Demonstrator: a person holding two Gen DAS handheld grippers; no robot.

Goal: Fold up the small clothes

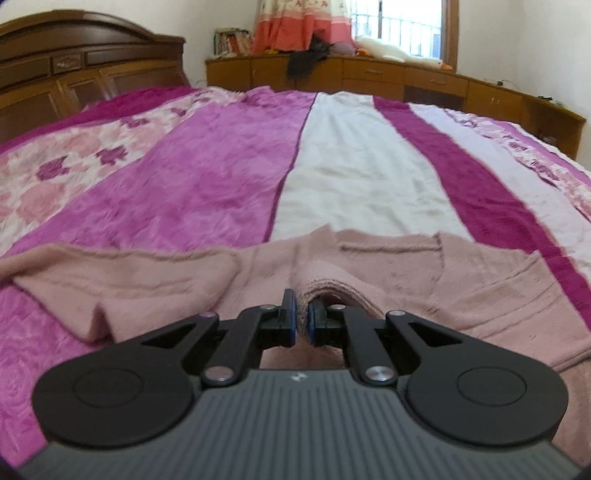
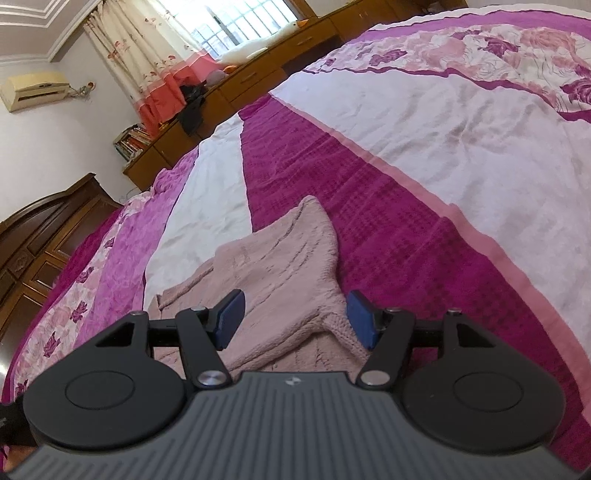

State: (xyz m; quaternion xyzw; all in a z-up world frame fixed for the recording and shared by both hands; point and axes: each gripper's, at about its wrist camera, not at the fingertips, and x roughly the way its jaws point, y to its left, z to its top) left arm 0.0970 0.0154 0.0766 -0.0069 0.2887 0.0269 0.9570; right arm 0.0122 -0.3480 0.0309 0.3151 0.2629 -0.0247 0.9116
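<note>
I see the work surface is a bed covered by a bedspread in long bands: magenta, white, deep plum, and pale floral panels with rose and leaf prints. The cloth is lightly creased.

The pink knitted sweater lies flat on the near part of the bed, spread across the width of the left wrist view, one sleeve running off to the left. A pocket seam shows on its right part.

My left gripper has its fingers together, pinching a raised ridge of the sweater's knit between the blue pads. The fabric lifts into a small hump right at the tips.

My right gripper has its fingers apart. A folded part of the sweater lies between and beneath them; the pads do not press on it, as far as I can tell. A pointed corner of the sweater extends farther onto the plum band.

Room: a dark carved wooden headboard at far left. A low wooden cabinet run lines the far wall under a window with a floral curtain. Books stand at its left end, dark clothing is draped over its edge, and a white plush toy lies on top. An air conditioner is mounted on the wall in the right wrist view.
</note>
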